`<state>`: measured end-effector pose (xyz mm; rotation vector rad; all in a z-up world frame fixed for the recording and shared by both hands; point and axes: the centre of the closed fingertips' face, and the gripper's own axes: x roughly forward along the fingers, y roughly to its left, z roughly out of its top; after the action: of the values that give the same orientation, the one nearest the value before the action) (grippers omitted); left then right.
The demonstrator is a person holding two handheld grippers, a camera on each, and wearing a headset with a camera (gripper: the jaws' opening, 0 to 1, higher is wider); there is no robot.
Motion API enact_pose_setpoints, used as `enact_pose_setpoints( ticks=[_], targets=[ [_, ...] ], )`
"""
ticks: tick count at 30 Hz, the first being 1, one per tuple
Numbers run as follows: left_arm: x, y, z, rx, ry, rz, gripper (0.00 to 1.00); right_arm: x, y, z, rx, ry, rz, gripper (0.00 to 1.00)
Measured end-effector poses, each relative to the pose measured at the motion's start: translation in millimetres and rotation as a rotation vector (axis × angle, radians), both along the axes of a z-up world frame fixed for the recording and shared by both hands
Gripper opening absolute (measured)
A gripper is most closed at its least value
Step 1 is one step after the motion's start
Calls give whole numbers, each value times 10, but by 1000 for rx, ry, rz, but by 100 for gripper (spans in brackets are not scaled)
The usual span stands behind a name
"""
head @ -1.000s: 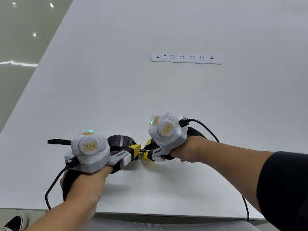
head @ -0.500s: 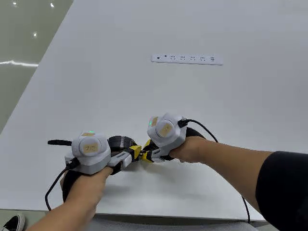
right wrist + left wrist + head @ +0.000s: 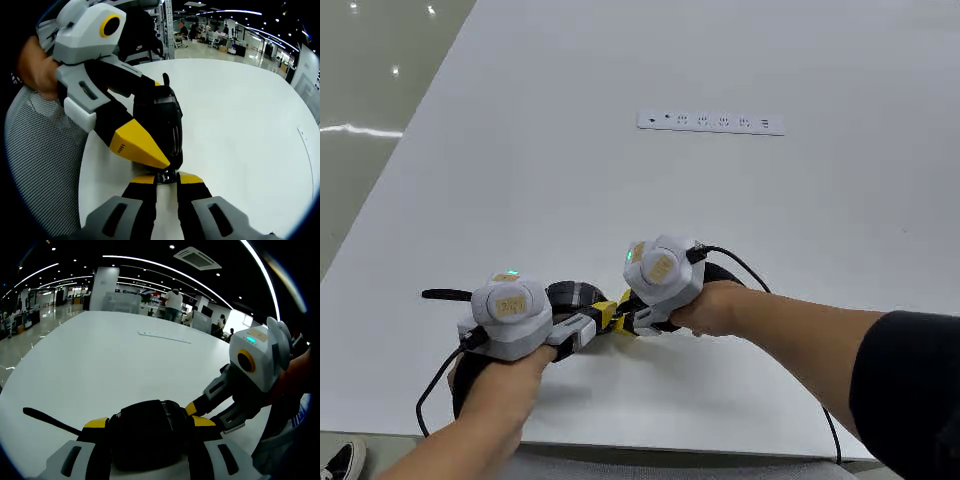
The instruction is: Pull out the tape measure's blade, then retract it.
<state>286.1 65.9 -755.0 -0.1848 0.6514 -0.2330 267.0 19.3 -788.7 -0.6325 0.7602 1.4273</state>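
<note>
Jaws of left gripper [image 3: 148, 423] clamping tape measure [image 3: 147, 442], right gripper [image 3: 166, 179] seemingly pinching blade tip [image 3: 167, 174]

Low and left of centre, the left gripper [image 3: 592, 322] points right, with the black tape measure [image 3: 575, 295] at its jaws. The right gripper [image 3: 623, 322] meets it tip to tip (the grip itself is too small to read). A power strip [image 3: 710, 121] lies well apart, upper centre, on the white table [image 3: 550, 180].

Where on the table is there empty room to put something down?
The table is bare from the power strip down to the tape measure, and on both sides of the strip. The near edge is crowded: the left gripper and right gripper meet on the tape measure there.
</note>
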Motion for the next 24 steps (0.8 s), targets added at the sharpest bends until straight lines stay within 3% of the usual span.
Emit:
enact_pose_setpoints(
  ticks=[17,24],
  targets=[
    [-4,-13,-4,16,-5,-4,60,-2,-5,-3,3,-32,8,12],
    [4,-19,-14,0,24,-11,61,1,-47,4,9,-50,0,12]
  ],
)
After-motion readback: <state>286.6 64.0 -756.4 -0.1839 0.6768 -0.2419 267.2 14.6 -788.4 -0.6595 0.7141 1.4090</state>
